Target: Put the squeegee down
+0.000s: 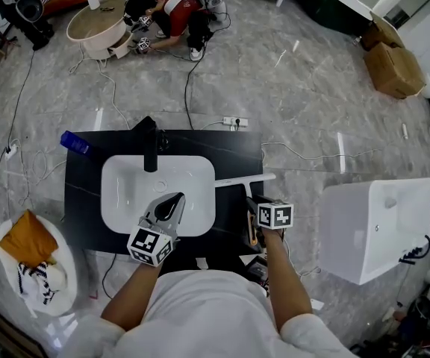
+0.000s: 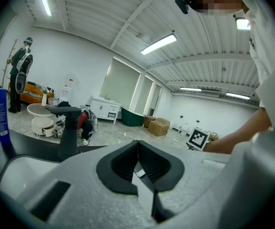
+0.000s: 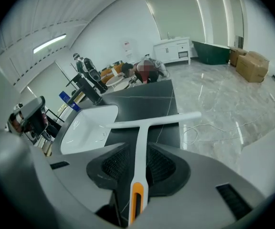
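Observation:
The squeegee [image 1: 245, 180] is white, with a long crossbar blade and an orange-tipped handle [image 3: 136, 194]. My right gripper [image 1: 251, 204] is shut on that handle, and the blade [image 3: 152, 120] reaches out over the black counter [image 1: 234, 151] just right of the white basin [image 1: 114, 174]. I cannot tell whether the blade touches the counter. My left gripper [image 1: 172, 203] hovers over the basin's front part. In the left gripper view its jaws [image 2: 137, 149] meet with nothing between them.
A black faucet [image 1: 151, 151] stands behind the basin, and a blue bottle [image 1: 75, 142] stands at the counter's left corner. A white box-like fixture [image 1: 375, 226] sits on the floor at right, a basket of cloths [image 1: 32, 263] at left. Cables and a power strip [image 1: 235, 121] lie beyond the counter.

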A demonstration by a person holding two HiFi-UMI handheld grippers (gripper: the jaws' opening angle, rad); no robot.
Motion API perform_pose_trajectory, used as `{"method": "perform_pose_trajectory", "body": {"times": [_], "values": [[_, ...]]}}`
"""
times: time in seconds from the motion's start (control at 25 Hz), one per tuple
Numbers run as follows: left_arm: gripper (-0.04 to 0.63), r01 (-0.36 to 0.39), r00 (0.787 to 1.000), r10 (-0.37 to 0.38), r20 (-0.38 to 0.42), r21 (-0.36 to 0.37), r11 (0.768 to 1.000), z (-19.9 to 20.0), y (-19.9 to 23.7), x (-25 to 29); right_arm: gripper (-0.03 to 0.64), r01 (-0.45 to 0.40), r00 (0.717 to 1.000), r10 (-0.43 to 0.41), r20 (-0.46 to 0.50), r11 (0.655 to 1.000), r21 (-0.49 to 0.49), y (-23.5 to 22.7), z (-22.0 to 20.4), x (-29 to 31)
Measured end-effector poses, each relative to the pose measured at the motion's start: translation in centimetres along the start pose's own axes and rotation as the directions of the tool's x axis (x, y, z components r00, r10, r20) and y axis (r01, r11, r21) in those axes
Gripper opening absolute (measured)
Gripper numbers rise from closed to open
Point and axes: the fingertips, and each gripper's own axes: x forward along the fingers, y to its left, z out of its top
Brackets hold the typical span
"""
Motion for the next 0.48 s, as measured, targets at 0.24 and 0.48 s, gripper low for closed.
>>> {"method": "perform_pose_trajectory", "body": {"times": [0.24,0.48], "values": [[0.016,0.032,0.999,-0.032,0.016,0.003,0.999,0.6,0.6,-0.9,0.1,-0.037,0.97,0.044,0.239,0.999,-0.034,2.5,5.7,-6.4],[0.017,0.067,0.996,-0.068,0.059,0.018,0.998,3.0,1.6,-2.5,0.064,-0.088,0.866,0.159,0.473,0.982,-0.168,9.6,11.3,-15.3]]}}
